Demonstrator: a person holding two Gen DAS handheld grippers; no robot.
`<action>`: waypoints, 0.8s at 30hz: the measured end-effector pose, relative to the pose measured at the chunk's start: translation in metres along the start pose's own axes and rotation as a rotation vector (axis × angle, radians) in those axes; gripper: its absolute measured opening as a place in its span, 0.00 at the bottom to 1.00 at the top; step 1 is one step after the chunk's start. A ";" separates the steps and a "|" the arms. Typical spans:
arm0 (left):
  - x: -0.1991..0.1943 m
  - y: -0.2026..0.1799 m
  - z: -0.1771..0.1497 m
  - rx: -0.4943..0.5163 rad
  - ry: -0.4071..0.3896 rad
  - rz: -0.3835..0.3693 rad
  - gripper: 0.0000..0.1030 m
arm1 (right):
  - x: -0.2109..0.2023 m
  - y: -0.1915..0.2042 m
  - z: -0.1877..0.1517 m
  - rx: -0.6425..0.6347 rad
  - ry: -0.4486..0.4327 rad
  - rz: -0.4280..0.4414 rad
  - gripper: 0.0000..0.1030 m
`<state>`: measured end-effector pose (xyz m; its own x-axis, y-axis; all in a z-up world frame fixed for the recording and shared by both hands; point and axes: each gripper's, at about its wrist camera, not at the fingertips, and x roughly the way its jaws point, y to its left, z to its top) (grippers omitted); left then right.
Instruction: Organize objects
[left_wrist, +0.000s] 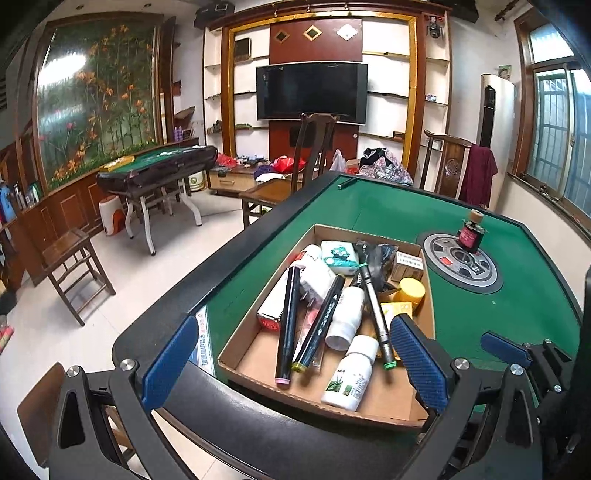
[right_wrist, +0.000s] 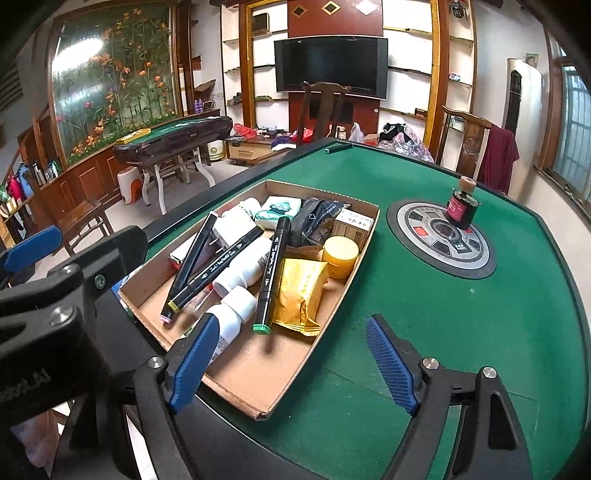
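A shallow cardboard box (left_wrist: 380, 400) (right_wrist: 255, 373) lies on the green table, full of small items: three black markers (left_wrist: 288, 325) (right_wrist: 271, 269), white bottles (left_wrist: 349, 373) (right_wrist: 242, 267), a yellow jar (left_wrist: 412, 291) (right_wrist: 340, 256), a gold sachet (right_wrist: 301, 291), a tissue pack (left_wrist: 338, 256) (right_wrist: 279, 210). A dark red ink bottle (left_wrist: 471, 232) (right_wrist: 461, 205) stands upright on the table's round centre panel. My left gripper (left_wrist: 291, 363) is open and empty over the box's near end. My right gripper (right_wrist: 291, 363) is open and empty over the box's near right corner.
The green felt table (left_wrist: 524, 306) (right_wrist: 443, 314) has a raised black rim. A round dial panel (left_wrist: 461, 264) (right_wrist: 441, 238) sits at its centre. Wooden chairs (left_wrist: 314, 147) (right_wrist: 465, 136) stand at the far edge. A second game table (left_wrist: 159, 166) stands across the room.
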<state>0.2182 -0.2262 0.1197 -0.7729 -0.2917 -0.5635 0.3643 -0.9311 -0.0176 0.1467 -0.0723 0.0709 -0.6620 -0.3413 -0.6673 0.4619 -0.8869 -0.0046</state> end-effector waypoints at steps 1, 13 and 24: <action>0.002 0.002 0.000 -0.004 0.004 0.000 1.00 | 0.001 0.001 0.000 -0.003 0.001 0.000 0.83; 0.033 0.018 -0.009 -0.049 0.108 0.010 1.00 | 0.005 0.023 0.000 -0.109 -0.026 -0.067 0.88; 0.047 0.020 -0.010 -0.050 0.134 0.018 1.00 | 0.015 0.023 0.007 -0.107 -0.011 -0.072 0.88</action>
<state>0.1939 -0.2563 0.0847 -0.6907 -0.2737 -0.6693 0.4057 -0.9129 -0.0454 0.1432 -0.0999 0.0654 -0.7018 -0.2818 -0.6543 0.4728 -0.8712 -0.1319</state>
